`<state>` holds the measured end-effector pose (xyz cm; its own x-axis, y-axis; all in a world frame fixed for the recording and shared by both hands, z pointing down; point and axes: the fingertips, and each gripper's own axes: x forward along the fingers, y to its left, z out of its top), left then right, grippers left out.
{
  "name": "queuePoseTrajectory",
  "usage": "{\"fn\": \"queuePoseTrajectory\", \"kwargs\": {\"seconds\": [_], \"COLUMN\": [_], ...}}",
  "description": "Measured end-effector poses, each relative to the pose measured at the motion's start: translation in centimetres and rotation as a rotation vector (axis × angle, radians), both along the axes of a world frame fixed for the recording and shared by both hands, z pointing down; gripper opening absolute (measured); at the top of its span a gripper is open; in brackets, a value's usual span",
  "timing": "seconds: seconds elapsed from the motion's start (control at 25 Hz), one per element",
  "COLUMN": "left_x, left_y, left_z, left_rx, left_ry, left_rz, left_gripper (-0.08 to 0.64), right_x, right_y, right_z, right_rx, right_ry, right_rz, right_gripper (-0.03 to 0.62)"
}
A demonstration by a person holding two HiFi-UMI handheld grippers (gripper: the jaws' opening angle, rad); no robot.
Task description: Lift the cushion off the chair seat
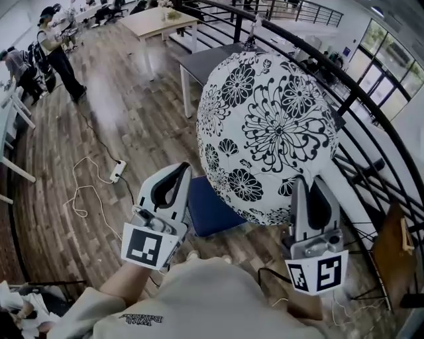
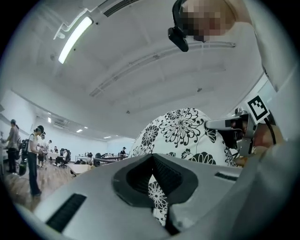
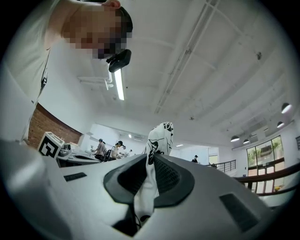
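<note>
A round white cushion [image 1: 268, 129] with black flower print hangs in the air in the head view, tilted up above the blue chair seat [image 1: 211, 210]. My left gripper [image 1: 180, 175] is shut on the cushion's lower left edge, and my right gripper [image 1: 312, 184] is shut on its lower right edge. A strip of printed fabric [image 2: 157, 197] is pinched in the left gripper [image 2: 153, 160] in its own view, with the cushion [image 2: 180, 129] bulging beyond. A fold of the same cloth [image 3: 151, 180] stands up through the right gripper [image 3: 153, 160].
A black railing [image 1: 371, 112] curves along the right. A grey table [image 1: 212, 59] stands behind the cushion and a wooden table [image 1: 159, 20] farther back. A power strip [image 1: 117, 171] with white cable lies on the wood floor. People [image 1: 56, 56] stand at far left.
</note>
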<state>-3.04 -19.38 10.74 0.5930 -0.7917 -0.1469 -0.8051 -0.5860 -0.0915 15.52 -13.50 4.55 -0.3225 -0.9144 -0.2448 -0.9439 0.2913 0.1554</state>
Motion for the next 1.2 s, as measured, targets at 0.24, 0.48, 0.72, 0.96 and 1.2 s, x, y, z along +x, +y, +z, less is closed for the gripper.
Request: {"fn": "queuePoseTrajectory", "kwargs": {"seconds": [0.24,0.48,0.72,0.96,1.2], "left_x": [2.0,1.7,2.5,1.2,-0.1], "left_y": [-0.3,-0.6,-1.4,-0.4,-0.8], "left_z": [0.9,3.3,4.0,4.4,4.6], "left_rx": [-0.046,-0.065,-0.097,-0.096,-0.087], "left_ry": [-0.005,-0.028,-0.024,-0.025,-0.014], "left_rz": [0.008,0.004,-0.001,-0.001,0.002], "left_gripper": [0.005,0.005,0.005,0.005,0.005], "right_x": [1.1,0.2,0.6,-1.3,-3.3], "right_y": [-1.1,-1.1,-2.0,-1.0,-1.3], "right_z": [2.3,4.7,5.2,5.9,6.2], "right_rx": [-0.085,-0.079,-0.09,-0.095,-0.099], "right_ry": [-0.02,-0.03,-0.036,-0.03,-0.037], "right_rz": [-0.016,-0.043,-0.06,-0.074,-0.083], "right_gripper": [0.032,0.032,0.032,0.032,0.032]}}
